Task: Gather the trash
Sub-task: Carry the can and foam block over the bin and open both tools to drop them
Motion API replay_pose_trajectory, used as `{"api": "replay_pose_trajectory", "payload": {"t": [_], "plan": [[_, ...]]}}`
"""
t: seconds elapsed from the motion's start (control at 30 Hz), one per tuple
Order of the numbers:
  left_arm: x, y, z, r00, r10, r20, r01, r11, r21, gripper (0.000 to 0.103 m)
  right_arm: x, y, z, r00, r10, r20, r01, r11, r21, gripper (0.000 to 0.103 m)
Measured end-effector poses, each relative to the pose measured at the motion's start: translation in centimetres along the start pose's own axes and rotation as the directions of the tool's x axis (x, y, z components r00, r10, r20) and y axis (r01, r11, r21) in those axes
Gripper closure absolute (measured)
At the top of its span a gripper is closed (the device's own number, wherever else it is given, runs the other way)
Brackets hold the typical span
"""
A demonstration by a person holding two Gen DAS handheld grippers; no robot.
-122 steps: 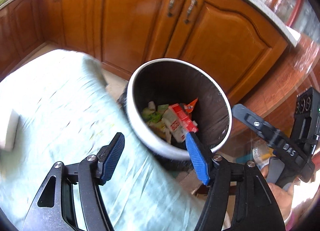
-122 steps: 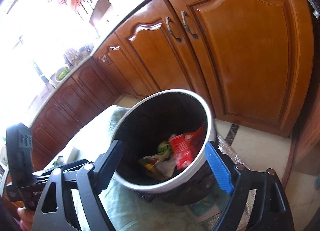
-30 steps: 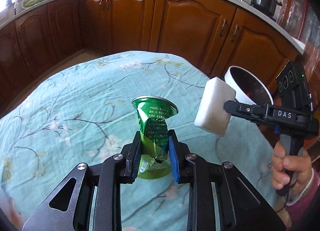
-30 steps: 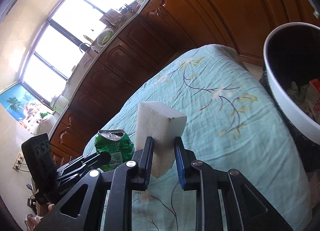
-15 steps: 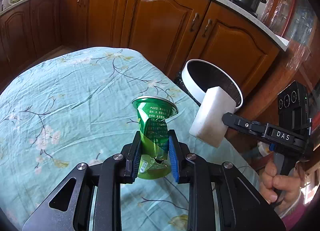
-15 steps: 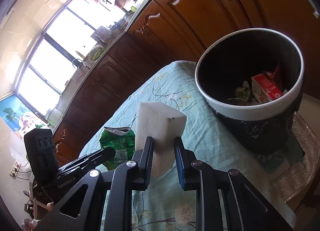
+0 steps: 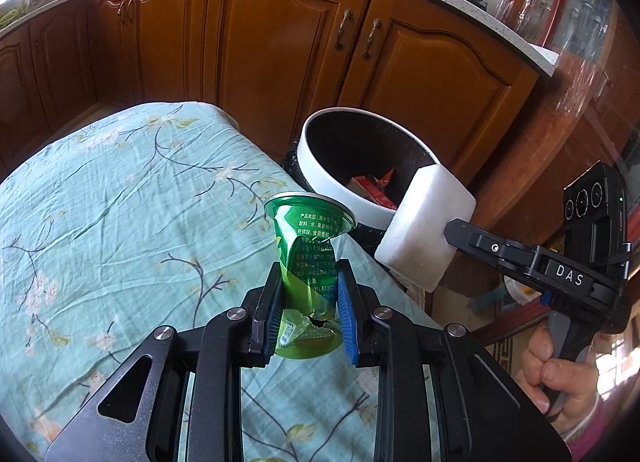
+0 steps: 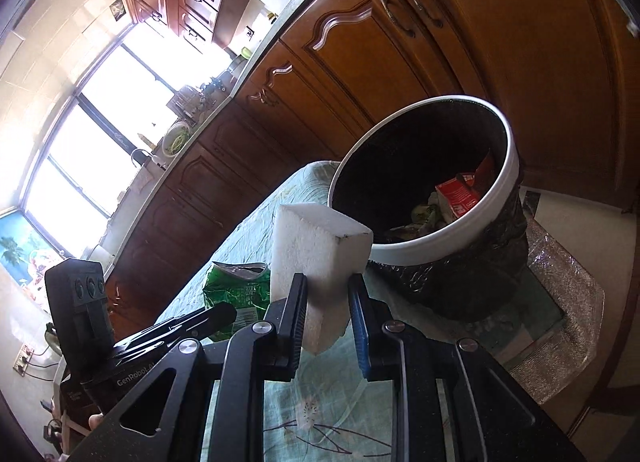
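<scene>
Nearest your lens, your left gripper point(image 7: 307, 308) is clamped on a crushed green drink can point(image 7: 310, 262), its blue pads pinching the creased waist while the can stands roughly upright, long axis running from the torn base between the fingers to the flared rim tipped slightly away from you. Judged by its folds, the can is light, thin-walled metal that gives under pressure; the collapsed middle where you hold it looks the surest place, and the ragged split near the base could be sharp or slip.

Just to its right, your right gripper point(image 8: 328, 322) is closed on a white foam block point(image 8: 316, 258), gripped low on its flat sides, long axis pointing up and forward toward the bin. The block looks soft and very light, so it should compress between the pads rather than slide; a firmer squeeze risks denting it.

Both pieces hang above the teal floral tablecloth point(image 7: 120, 222), near the table's far corner and not yet over the bin.

Beyond the table edge stands the white-rimmed trash bin point(image 7: 320, 170), dark inside, already holding a red carton point(image 8: 458, 194) and crumpled wrappers. The block sits close to the bin's rim in the left view; the can sits short of it.

Behind, wooden kitchen cabinets point(image 7: 272, 42) line the wall under a pale countertop.
</scene>
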State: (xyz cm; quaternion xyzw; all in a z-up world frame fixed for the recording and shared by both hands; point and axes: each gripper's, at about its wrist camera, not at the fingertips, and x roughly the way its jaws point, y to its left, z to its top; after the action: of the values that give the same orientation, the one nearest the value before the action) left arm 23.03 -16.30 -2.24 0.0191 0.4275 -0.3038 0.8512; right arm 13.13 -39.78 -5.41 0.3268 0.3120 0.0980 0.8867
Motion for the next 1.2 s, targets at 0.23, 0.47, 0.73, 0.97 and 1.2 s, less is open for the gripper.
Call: {"api": "replay_pose_trajectory", "payload": {"t": [0.23,0.47,0.73,0.97,1.2], "plan": [[0.5,-1.7,1.1,1.000,-0.004,0.008,0.004,1.000,0.027,0.079,-0.9,-0.8,1.6,0.999,-0.010,0.036,0.010,1.000,0.001,0.082],[1.0,-2.7,2.2,1.000,-0.007,0.012,0.006,0.999,0.045,0.079,-1.5,-1.5,3.0,0.997,-0.020,0.070,0.020,1.000,0.003,0.082],[1.9,-3.3,3.7,1.000,-0.010,0.007,0.009,0.999,0.053,0.080,-1.6,-2.5,4.1,0.995,-0.046,0.089,0.046,0.999,0.002,0.082],[2.5,-4.4,5.5,1.000,-0.015,0.015,0.013,0.997,0.081,0.079,-1.5,-2.7,5.2,0.989,-0.099,0.110,0.103,0.994,-0.033,0.082],[3.5,-5.7,7.5,0.999,-0.016,0.028,0.013,0.993,0.114,0.079,-0.9,-2.7,6.3,0.982,-0.144,0.120,0.154,0.985,-0.074,0.082]]}}
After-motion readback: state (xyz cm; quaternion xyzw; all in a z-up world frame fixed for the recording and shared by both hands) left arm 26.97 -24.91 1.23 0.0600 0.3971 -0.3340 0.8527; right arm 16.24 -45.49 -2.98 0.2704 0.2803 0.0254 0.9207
